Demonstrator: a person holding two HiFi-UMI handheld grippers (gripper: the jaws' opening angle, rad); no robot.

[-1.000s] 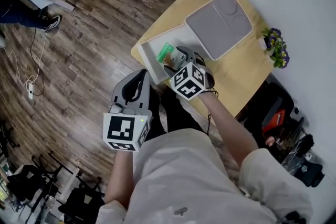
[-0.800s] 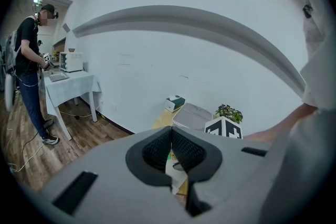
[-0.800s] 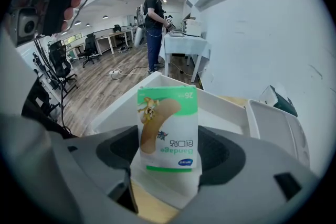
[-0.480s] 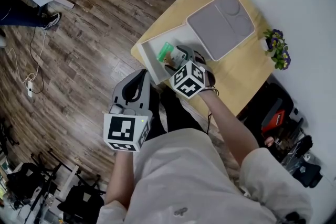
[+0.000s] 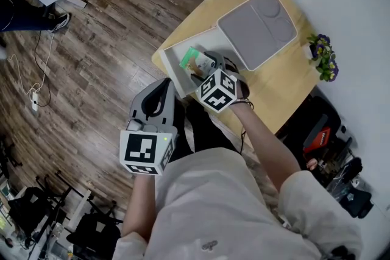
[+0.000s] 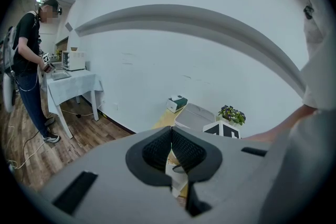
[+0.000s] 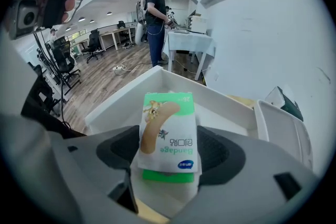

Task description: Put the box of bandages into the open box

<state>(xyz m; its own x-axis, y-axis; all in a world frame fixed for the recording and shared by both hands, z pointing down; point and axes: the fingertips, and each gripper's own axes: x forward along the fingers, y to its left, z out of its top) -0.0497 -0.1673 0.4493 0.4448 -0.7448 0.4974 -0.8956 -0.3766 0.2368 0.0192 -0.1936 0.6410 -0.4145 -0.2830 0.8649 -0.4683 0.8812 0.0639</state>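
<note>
The right gripper (image 7: 168, 152) is clamping the bandage box (image 7: 167, 123) over the open box (image 7: 123, 98), needing level lowering before release, while the left gripper (image 6: 170, 147) is idling closed.

Right tool (image 7: 168, 157) grips bandage box (image 7: 168, 131); over open box (image 7: 220, 99).

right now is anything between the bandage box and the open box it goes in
Nothing visible does. The right gripper holds the bandage box right at the open box, whose white inside shows bare.
</note>
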